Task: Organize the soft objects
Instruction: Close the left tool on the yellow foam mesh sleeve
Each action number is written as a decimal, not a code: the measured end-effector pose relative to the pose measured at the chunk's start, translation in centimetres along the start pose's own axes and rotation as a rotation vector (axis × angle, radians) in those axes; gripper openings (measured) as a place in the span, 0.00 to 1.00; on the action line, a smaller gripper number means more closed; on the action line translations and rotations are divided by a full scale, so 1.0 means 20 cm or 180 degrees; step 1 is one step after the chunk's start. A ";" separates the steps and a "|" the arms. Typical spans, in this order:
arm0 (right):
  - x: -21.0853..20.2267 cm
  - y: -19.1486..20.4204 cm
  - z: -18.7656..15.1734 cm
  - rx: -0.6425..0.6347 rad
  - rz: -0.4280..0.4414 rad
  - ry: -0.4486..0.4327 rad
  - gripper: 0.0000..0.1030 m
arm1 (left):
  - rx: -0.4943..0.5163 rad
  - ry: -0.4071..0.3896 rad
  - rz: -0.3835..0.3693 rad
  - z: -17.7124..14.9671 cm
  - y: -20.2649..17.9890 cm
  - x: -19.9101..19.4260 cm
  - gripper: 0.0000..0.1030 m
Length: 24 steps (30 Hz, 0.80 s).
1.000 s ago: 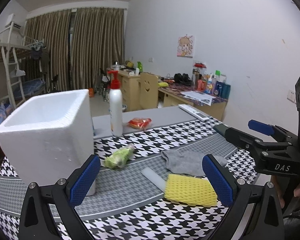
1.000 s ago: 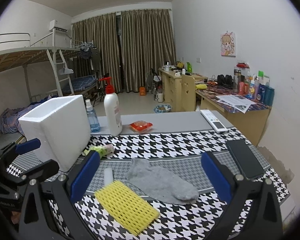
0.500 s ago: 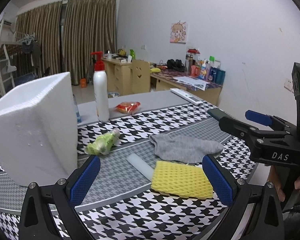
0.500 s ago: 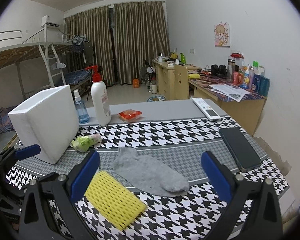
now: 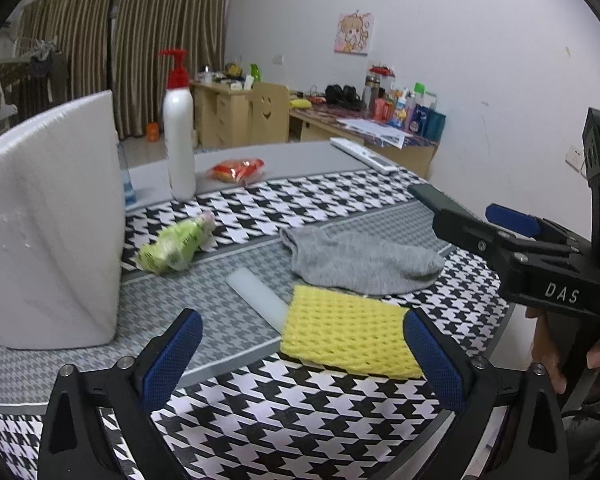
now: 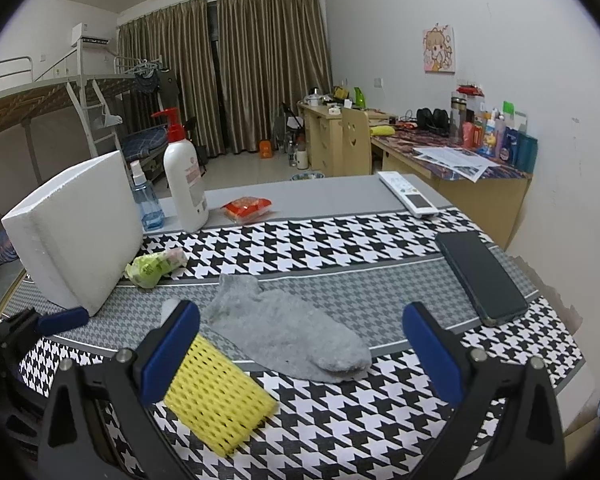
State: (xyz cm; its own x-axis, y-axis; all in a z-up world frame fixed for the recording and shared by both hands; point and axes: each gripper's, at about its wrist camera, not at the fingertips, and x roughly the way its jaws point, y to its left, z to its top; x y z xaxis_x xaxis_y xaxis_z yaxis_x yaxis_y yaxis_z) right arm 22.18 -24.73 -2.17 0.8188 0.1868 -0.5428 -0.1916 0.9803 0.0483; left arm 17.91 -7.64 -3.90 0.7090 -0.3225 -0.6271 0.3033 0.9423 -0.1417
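Observation:
A grey sock (image 5: pixel 360 258) (image 6: pixel 288 334) lies flat mid-table. In front of it rests a yellow foam net (image 5: pixel 350 332) (image 6: pixel 216 396), partly covering a white translucent strip (image 5: pixel 256 294). A crumpled green packet (image 5: pixel 174 242) (image 6: pixel 154 266) sits beside the white foam box (image 5: pixel 48 220) (image 6: pixel 76 228). My left gripper (image 5: pixel 300 356) is open low over the table's front edge, the yellow net between its blue pads. My right gripper (image 6: pixel 300 354) is open too, with the sock's toe between its fingers; it also shows in the left wrist view as the right gripper (image 5: pixel 500 232).
A white pump bottle (image 6: pixel 184 176), a small blue spray bottle (image 6: pixel 144 200) and a red snack pack (image 6: pixel 246 208) stand at the back. A remote (image 6: pixel 408 198) and a black phone (image 6: pixel 480 276) lie on the right. A person's hand (image 5: pixel 564 360) holds the right gripper's handle.
Both grippers have dropped lower and moved in toward the table. The sock and the yellow net now look larger and nearer; nothing on the table has moved.

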 end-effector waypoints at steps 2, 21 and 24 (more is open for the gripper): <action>0.01 0.00 0.00 -0.0003 -0.0008 0.0018 0.99 | 0.0005 0.0053 -0.0040 -0.01 -0.01 0.02 0.92; 0.11 0.00 -0.02 -0.0005 0.0052 0.0164 1.00 | -0.0055 0.0480 -0.0125 -0.05 -0.01 0.18 0.63; 0.13 0.00 -0.02 -0.0015 0.0068 0.0193 1.00 | -0.0076 0.0523 -0.0128 -0.06 0.00 0.20 0.58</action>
State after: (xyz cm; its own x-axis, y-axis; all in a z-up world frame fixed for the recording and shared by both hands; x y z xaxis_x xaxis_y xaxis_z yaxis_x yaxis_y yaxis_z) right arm 24.02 -24.29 -3.88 0.7802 0.2032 -0.5916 -0.2113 0.9758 0.0564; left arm 19.96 -8.82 -7.30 0.5824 -0.3428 -0.7371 0.3127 0.9314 -0.1861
